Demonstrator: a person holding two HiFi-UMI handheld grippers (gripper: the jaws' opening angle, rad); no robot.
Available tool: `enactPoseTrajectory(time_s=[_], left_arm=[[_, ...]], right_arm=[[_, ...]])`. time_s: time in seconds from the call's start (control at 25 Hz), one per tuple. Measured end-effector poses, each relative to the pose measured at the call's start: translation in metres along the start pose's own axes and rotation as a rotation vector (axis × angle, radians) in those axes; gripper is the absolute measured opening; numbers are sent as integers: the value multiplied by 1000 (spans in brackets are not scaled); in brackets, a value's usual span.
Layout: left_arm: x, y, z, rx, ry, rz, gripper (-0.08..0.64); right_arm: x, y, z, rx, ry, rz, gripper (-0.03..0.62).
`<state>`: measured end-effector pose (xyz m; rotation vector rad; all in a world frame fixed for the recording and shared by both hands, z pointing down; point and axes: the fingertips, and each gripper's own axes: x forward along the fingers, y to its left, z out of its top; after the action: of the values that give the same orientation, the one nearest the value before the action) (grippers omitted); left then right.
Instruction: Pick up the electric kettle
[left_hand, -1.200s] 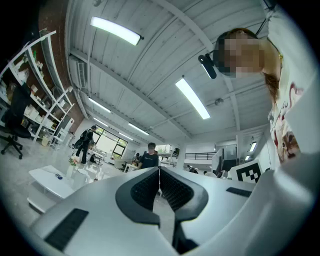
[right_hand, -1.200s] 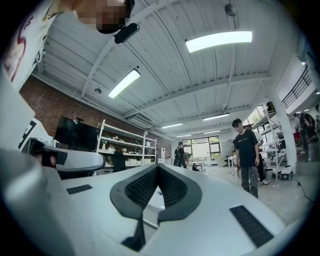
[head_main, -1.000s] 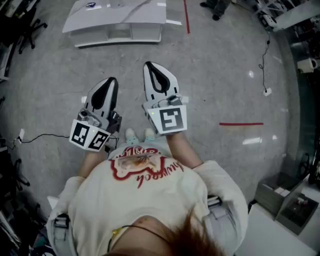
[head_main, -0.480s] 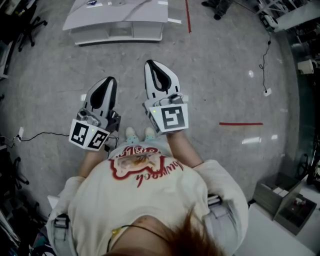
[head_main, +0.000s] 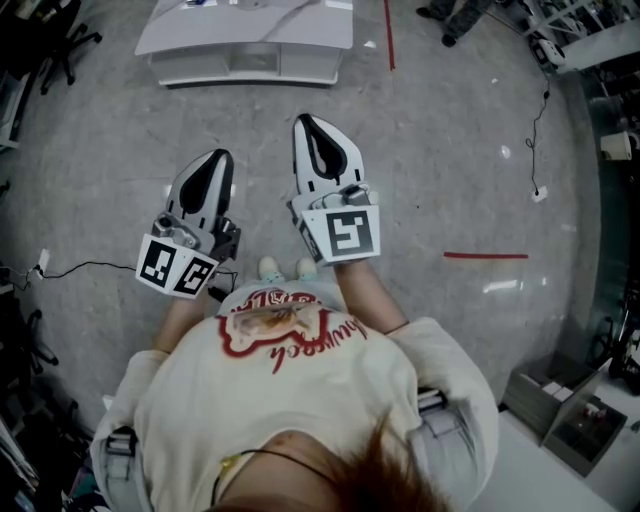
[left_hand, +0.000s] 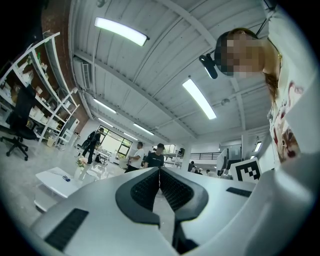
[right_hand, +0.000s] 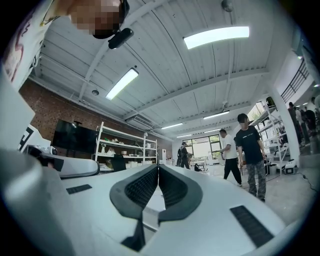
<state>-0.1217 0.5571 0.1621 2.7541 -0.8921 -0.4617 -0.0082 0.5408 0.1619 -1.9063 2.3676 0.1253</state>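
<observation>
1. Head view, counts. Two grippers, the left gripper and the right gripper, each with one marker cube at its rear. There is one low white table, two red tape lines on the grey floor, and one black cable at the left.
2. Head view, room. Bare floor lies between the gripper tips and the table, which stands well apart at the top edge. Grey boxes fill the lower right corner.
3. Head view, pose. A person in a cream shirt holds both grippers side by side in front of the body, the tips pointing towards the table, the right one further forward.
4. Left gripper view. The jaws are pressed together with nothing between them. One white table shows at the lower left, with shelving, one office chair and at least three people beyond it.
5. Right gripper view. The jaws are closed flush and empty. One shelf unit, one dark screen and two standing people are nearby.
6. The electric kettle cannot be made out in any view.
</observation>
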Motion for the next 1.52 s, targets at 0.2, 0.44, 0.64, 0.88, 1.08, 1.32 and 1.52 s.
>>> enactPoseTrajectory(time_s=[0.2, 0.44, 0.64, 0.88, 1.08, 1.32, 1.52], left_arm=[[-2, 28, 7, 5, 2, -11, 12], [5, 61, 15, -10, -1, 3, 14], [27, 91, 11, -21, -23, 40, 14], [76, 135, 10, -18, -35, 70, 12], [143, 170, 11, -3, -43, 70, 12], [235, 207, 13, 6, -54, 52, 12], [290, 230, 21, 27, -73, 65, 12]], right_arm=[[24, 13, -3, -4, -10, -11, 15], [56, 20, -5, 5, -4, -14, 17], [81, -2, -20, -2, 12, -6, 17], [140, -42, -31, 7, -2, -8, 17], [200, -89, -31, 2, -18, -5, 17], [273, -151, -32, -3, -17, 1, 17], [320, -190, -29, 26, -26, 18, 17]])
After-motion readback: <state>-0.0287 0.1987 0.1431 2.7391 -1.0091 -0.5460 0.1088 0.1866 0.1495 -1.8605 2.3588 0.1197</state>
